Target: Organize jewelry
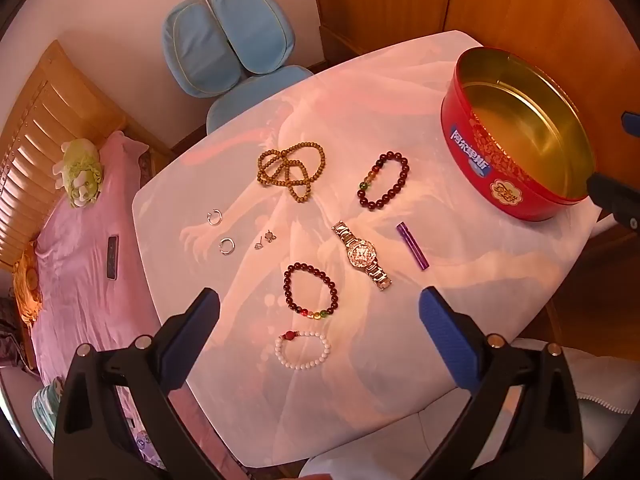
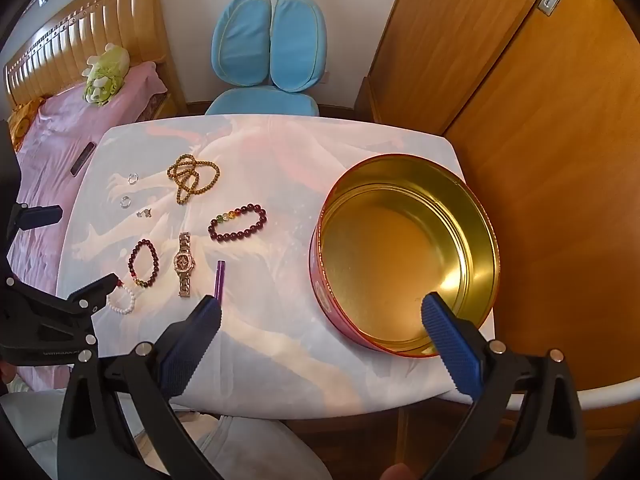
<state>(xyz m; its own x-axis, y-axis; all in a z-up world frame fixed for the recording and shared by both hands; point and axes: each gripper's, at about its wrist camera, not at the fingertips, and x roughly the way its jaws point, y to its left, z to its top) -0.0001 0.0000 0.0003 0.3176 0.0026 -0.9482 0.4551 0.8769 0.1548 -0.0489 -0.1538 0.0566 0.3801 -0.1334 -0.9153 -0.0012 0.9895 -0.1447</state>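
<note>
Left wrist view: left gripper [image 1: 320,308] spread wide, holding nothing, above the table [image 1: 460,280]. Between its fingers: white bracelet [image 1: 303,349]; just beyond, dark bracelet [image 1: 311,291], watch [image 1: 362,255], purple tube [image 1: 413,246]. Farther out: bead necklace [image 1: 291,169], second dark bracelet [image 1: 383,179], small rings [image 1: 226,246]. Right gripper [image 2: 321,312] spread wide, empty; red tin [image 2: 404,256] at its right finger.

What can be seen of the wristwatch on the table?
The wristwatch lies flat and face up on the white printed tablecloth, strap stretched out straight. It looks like shiny silver-toned metal: a link band and a round, glittering, stone-studded case with a pale dial. It sits between the dark red bead bracelet and the purple tube, touching neither. Nothing grips it; only the cloth touches it.
</note>
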